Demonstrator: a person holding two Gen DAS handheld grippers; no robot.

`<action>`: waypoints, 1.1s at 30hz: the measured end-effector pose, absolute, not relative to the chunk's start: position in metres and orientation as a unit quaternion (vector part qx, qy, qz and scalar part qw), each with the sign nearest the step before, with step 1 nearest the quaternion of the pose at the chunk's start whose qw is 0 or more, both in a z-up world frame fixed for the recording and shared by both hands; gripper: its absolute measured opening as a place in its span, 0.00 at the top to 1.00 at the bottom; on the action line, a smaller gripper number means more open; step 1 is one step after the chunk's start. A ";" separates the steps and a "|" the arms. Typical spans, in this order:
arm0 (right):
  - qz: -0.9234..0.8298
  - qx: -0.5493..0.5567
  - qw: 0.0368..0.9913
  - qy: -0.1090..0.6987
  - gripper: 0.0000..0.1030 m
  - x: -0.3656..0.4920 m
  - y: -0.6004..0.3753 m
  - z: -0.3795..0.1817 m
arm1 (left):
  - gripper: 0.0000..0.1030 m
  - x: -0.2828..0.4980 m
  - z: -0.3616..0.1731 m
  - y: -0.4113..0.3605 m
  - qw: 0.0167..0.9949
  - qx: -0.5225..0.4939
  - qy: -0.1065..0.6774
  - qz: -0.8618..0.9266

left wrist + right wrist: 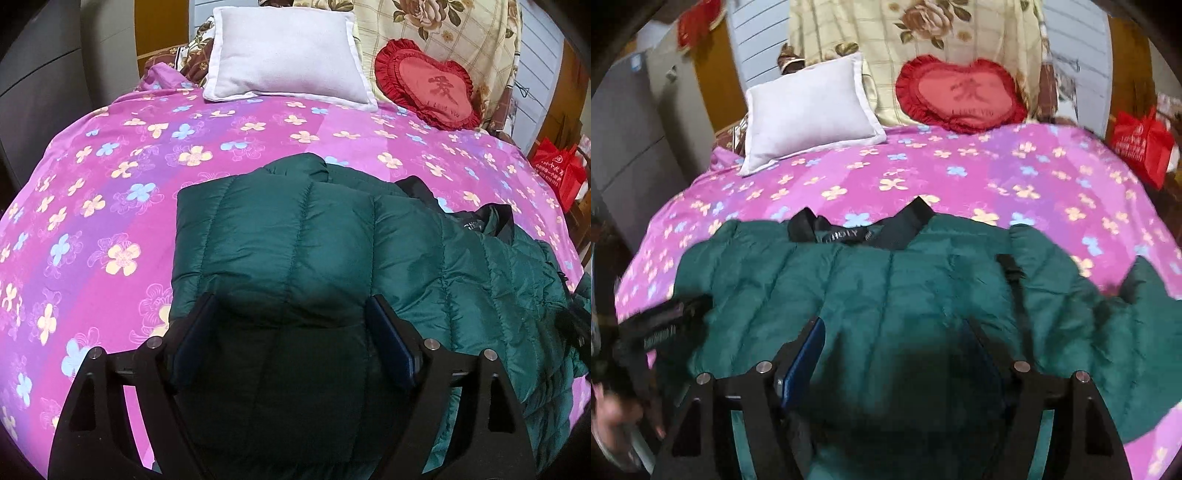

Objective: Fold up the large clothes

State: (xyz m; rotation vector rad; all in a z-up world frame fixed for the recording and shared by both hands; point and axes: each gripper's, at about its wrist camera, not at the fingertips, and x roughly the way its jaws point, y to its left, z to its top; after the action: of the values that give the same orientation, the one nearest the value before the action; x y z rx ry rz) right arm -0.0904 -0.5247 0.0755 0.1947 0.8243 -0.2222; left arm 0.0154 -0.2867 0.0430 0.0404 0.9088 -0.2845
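A dark green quilted down jacket (295,236) lies on the pink flowered bedspread (110,166), its left part folded over the body. My left gripper (291,306) is open, its jaws wide apart just above the folded part, holding nothing. In the right wrist view the jacket (886,280) lies spread with its black collar (849,232) toward the pillows. My right gripper (897,325) is open over the jacket's lower middle, holding nothing. The left gripper shows blurred at the left edge of the right wrist view (661,317).
A white pillow (288,55) and a red heart-shaped cushion (428,85) lie at the head of the bed against a floral quilt (436,26). A red bag (557,173) stands beside the bed on the right. A grey cabinet (628,147) stands at left.
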 end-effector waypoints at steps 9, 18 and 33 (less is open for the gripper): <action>-0.129 0.081 0.877 0.455 0.29 -0.087 -0.535 0.038 | 0.17 0.014 0.041 -0.291 0.894 0.031 0.427 -0.132; -0.163 0.097 0.885 0.426 0.29 -0.105 -0.544 0.054 | 0.16 0.012 0.042 -0.291 0.895 0.032 0.425 -0.130; -0.148 0.114 0.890 0.416 0.18 -0.152 -0.525 0.074 | 0.17 -0.052 0.083 -0.280 0.895 0.010 0.414 -0.169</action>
State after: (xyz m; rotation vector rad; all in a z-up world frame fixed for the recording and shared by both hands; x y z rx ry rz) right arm -0.1517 -0.5248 0.0736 0.2369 0.8645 -0.3083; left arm -0.0516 -0.2797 0.0829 0.0217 0.8578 -0.3494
